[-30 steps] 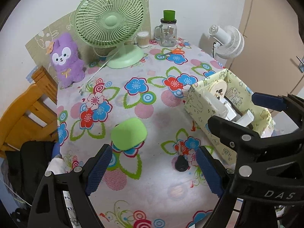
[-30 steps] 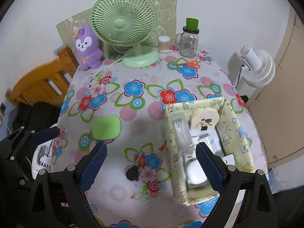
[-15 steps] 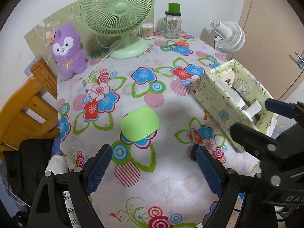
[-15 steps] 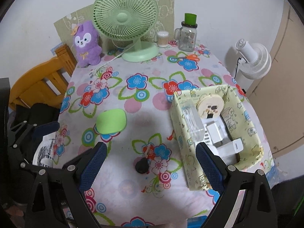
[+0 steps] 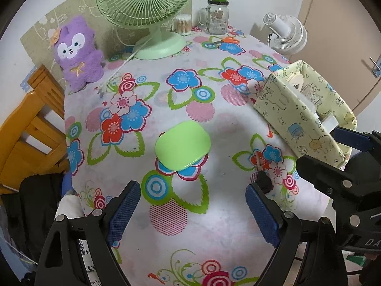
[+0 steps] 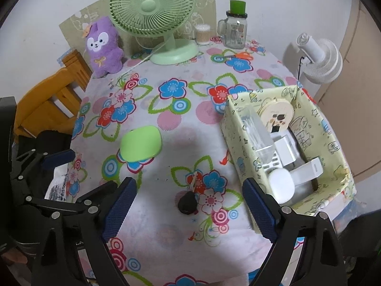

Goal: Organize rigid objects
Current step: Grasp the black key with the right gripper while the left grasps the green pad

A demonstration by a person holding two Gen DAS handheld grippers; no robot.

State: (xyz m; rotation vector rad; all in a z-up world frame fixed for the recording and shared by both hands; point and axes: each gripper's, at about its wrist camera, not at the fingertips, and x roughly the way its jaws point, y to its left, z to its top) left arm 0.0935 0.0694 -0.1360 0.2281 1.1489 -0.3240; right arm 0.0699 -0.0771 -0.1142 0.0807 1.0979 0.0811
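Observation:
A green rounded case lies flat on the floral tablecloth, also in the right wrist view. A small black round object lies near the front, partly hidden behind my left finger in the left wrist view. A yellow patterned fabric box at the right holds a clear case, a round beige compact and white items; it shows too in the left wrist view. My left gripper is open and empty above the front of the table. My right gripper is open and empty above the black object.
A green desk fan, a purple plush, a cotton swab jar and a glass mug with green lid stand at the back. A wooden chair stands left, a white fan right.
Both grippers have drawn back and risen from the table. The box and green case look farther from them. Nothing on the table has moved.

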